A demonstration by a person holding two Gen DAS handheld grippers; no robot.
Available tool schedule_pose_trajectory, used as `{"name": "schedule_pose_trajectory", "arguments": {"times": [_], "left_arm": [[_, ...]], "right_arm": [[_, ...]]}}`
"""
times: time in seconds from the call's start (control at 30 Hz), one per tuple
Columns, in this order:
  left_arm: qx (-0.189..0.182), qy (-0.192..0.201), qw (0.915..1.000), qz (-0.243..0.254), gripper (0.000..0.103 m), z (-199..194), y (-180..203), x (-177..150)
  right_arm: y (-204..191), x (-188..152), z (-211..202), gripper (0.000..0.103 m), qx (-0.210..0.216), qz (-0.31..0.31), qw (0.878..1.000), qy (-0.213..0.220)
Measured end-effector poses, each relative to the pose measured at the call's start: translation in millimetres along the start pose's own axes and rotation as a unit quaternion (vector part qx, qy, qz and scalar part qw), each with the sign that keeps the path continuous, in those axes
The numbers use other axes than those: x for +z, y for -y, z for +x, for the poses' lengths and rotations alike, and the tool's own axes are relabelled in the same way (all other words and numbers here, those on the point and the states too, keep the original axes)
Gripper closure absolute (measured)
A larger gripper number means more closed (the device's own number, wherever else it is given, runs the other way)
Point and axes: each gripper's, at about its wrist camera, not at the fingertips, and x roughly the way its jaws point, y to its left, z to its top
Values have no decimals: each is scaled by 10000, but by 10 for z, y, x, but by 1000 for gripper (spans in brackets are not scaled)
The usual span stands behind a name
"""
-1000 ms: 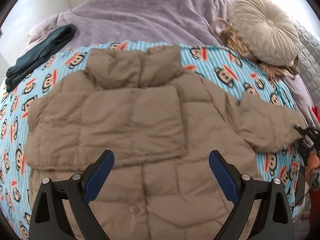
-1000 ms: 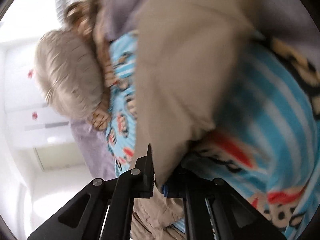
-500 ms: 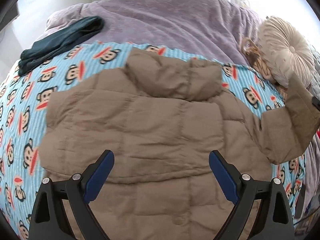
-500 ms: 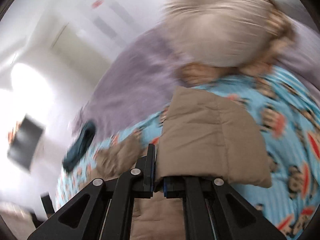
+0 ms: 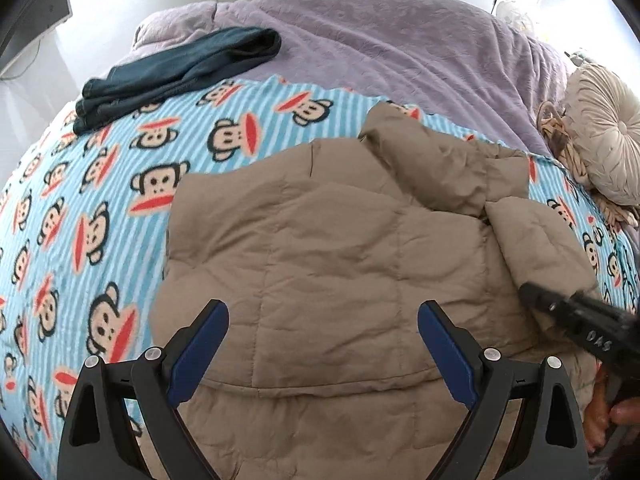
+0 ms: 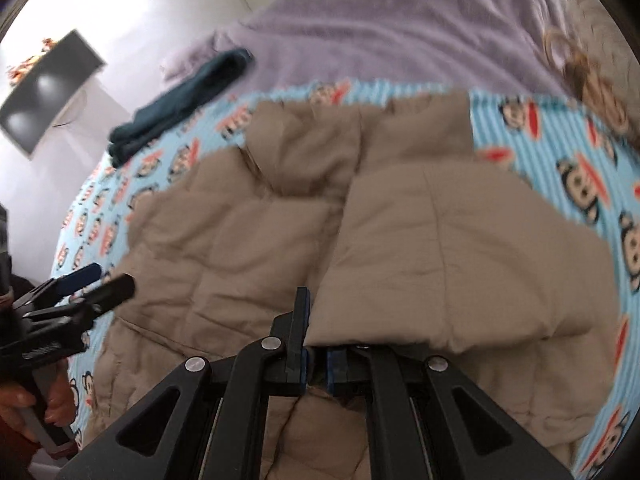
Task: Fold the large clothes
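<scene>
A tan puffer jacket (image 5: 340, 264) lies on a blue monkey-print blanket (image 5: 100, 208) on the bed. My left gripper (image 5: 322, 344) is open and empty, hovering over the jacket's lower body. My right gripper (image 6: 314, 354) is shut on the cuff of the jacket's right sleeve (image 6: 448, 264) and holds it folded over the jacket's body. The right gripper also shows at the right edge of the left wrist view (image 5: 560, 312), on the sleeve (image 5: 536, 240). The left gripper shows at the left of the right wrist view (image 6: 92, 280).
A dark teal folded garment (image 5: 176, 72) lies at the blanket's far left edge. A purple bedspread (image 5: 400, 40) covers the far part of the bed. A round cream cushion (image 5: 604, 132) and a woven item sit at the far right. A dark monitor (image 6: 48, 92) stands left of the bed.
My right gripper has carried the sleeve from out at the right side up and over onto the jacket's body. My left gripper has shifted, so the jacket sits further right in its view.
</scene>
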Motion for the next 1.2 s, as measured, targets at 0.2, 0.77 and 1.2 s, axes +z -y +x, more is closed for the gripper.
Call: {"name": "schedule_pose_trajectory", "arguments": {"times": [0.2,0.77,1.2], "left_arm": [[-252,-29,9997,-47,7,94,77,2],[-2389,-101,9622,-1302,7,79,-392,94],[-3141,-807,9333,-1543,7,388,-369,19]], "right_arm": [[302,-121,3,61,187,768,9959,-434],[373,256,-444,91,565,1437,9857,681],[-191,-365,-26,48,593,440,9940,-811]]}}
